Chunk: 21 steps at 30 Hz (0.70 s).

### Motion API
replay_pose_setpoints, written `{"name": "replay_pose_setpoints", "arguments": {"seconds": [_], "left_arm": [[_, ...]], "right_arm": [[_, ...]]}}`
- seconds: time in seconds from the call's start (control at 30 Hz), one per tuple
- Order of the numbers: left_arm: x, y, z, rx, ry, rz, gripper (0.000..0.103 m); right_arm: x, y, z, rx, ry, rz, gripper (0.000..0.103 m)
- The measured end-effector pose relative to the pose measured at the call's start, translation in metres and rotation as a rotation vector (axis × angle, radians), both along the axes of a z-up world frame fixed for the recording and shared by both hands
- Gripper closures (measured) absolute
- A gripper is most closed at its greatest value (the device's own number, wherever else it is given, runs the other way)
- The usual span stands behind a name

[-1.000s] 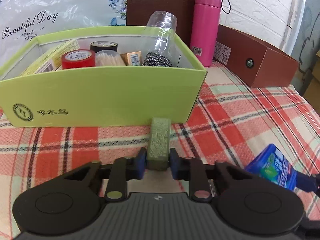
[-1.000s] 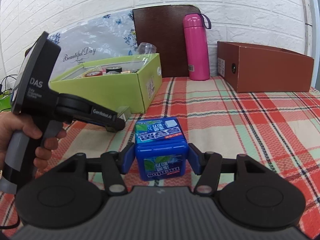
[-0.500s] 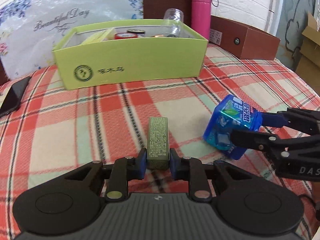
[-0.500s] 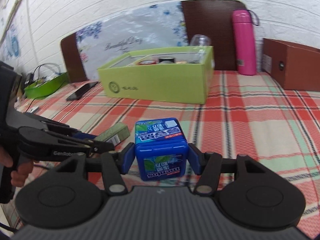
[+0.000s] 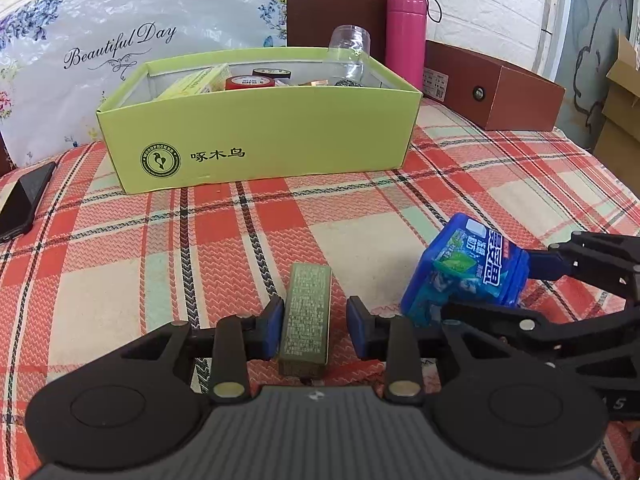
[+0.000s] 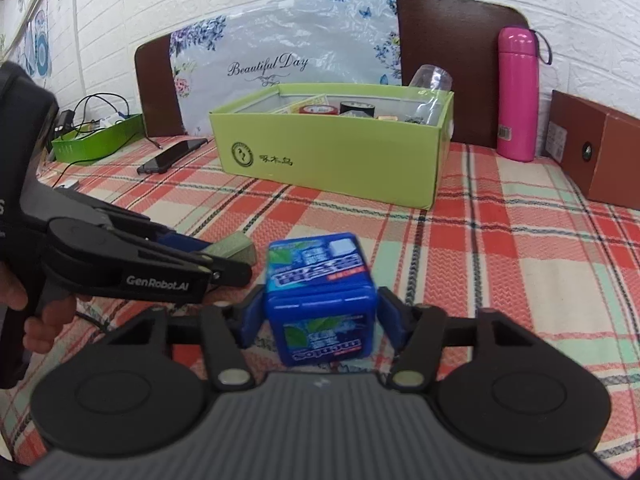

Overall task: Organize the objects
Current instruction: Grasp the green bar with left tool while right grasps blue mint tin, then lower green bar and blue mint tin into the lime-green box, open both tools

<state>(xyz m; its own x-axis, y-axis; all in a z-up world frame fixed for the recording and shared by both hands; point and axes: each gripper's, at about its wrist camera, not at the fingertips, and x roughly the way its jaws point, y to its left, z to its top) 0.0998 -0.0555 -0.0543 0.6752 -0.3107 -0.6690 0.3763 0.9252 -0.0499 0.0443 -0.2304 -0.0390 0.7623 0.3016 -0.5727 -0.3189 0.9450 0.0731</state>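
Note:
A small olive-green carton [image 5: 307, 304] lies flat on the plaid cloth between the jaws of my left gripper [image 5: 316, 322]. Those jaws are opening, and a gap shows at the right pad. In the right wrist view the same carton [image 6: 236, 246] pokes out past the left gripper's fingertips [image 6: 230, 268]. My right gripper [image 6: 320, 320] is shut on a blue mint tub [image 6: 318, 276], tilted, low over the cloth. From the left wrist view the tub [image 5: 464, 268] sits just right of the carton. The lime-green open box [image 5: 260, 136] stands farther back.
The lime box holds tape rolls [image 5: 250, 82], a clear cup [image 5: 348, 54] and other small items. Behind it stand a pink flask [image 5: 405, 36] and a brown cardboard box [image 5: 500, 92]. A black phone [image 5: 24, 200] lies at the left, and a green tray with cables [image 6: 96, 140] beyond it.
Both grippers pulled back from the lime box toward the near part of the table. The left jaws have spread off the olive carton, which now rests on the cloth.

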Motion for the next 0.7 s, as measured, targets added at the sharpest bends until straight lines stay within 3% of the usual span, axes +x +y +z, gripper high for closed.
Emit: {"name": "replay_pose_setpoints", "arguments": {"seconds": [0.03, 0.07, 0.3, 0.7], "left_arm": [[0.000, 0.001, 0.000, 0.001, -0.001, -0.002, 0.069], [0.000, 0.001, 0.000, 0.004, -0.002, -0.004, 0.079], [0.000, 0.014, 0.023, -0.060, -0.031, -0.026, 0.079], [0.041, 0.015, 0.095, -0.162, -0.170, -0.045, 0.079]], "right_arm": [[0.000, 0.001, 0.000, -0.008, 0.000, 0.003, 0.047], [0.001, 0.001, 0.001, -0.013, -0.001, 0.004, 0.047], [0.009, -0.001, 0.020, 0.012, -0.027, 0.002, 0.047], [0.065, -0.007, 0.083, 0.041, -0.209, -0.051, 0.047]]}}
